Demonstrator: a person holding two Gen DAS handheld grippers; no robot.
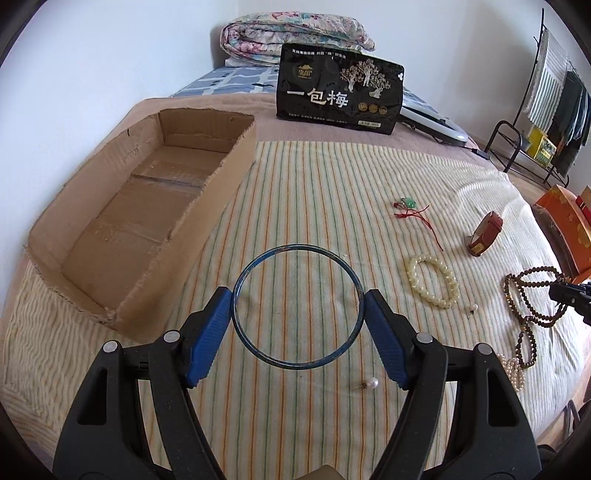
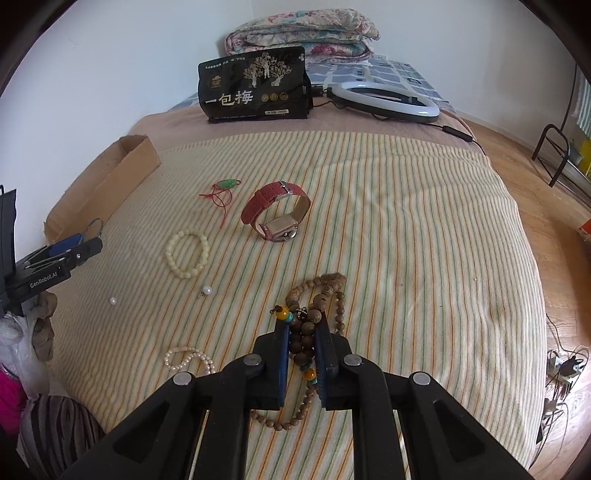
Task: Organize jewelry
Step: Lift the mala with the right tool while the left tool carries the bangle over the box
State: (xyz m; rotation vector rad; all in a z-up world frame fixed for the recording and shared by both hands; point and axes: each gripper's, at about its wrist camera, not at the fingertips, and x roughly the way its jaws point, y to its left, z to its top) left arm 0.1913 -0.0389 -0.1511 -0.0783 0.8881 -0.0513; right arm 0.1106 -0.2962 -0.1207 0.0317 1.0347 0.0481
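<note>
My left gripper (image 1: 297,301) is shut on a thin blue bangle (image 1: 258,264), pinched across its width above the striped towel (image 1: 314,177), right of the empty cardboard box (image 1: 122,221). My right gripper (image 2: 302,334) is shut on a brown wooden bead necklace (image 2: 325,284) that trails on the towel. Loose on the towel lie a cream bead bracelet (image 2: 186,254), a red-strap watch (image 2: 275,210), a green pendant on red cord (image 2: 227,183), a pearl strand (image 2: 188,358) and two pearl earrings (image 2: 207,290).
A black snack bag (image 2: 253,85) stands at the far edge with a ring light (image 2: 384,101) and a folded quilt (image 2: 303,29) behind. An orange box (image 1: 569,229) sits at the right. The left gripper shows in the right wrist view (image 2: 79,243).
</note>
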